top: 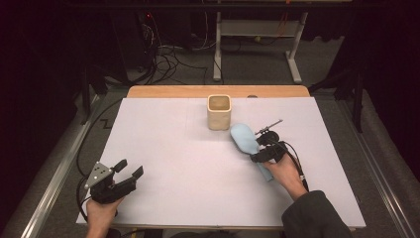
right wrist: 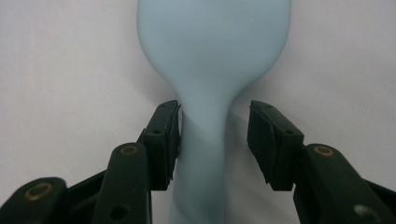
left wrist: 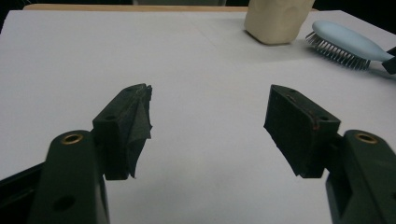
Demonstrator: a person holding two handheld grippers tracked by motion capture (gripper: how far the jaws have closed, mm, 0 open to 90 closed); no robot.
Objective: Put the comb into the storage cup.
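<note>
The hairbrush (top: 244, 138) lies bristles down, head pointed toward the cup (top: 218, 112). The right gripper (right wrist: 214, 140) straddles its handle, one pad touching, the other apart. No lettering is seen.

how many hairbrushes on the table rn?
1. The light blue plastic hairbrush lies bristles down on the white table sheet, just right of the cream square cup. The right gripper straddles its handle, one pad touching, the other apart. Cup contents can't be seen.

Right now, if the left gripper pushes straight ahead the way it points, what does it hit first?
Probably nothing nearby: the left gripper faces bare white sheet. The beige cup and blue hairbrush sit right of its line, though depth is unclear.
</note>
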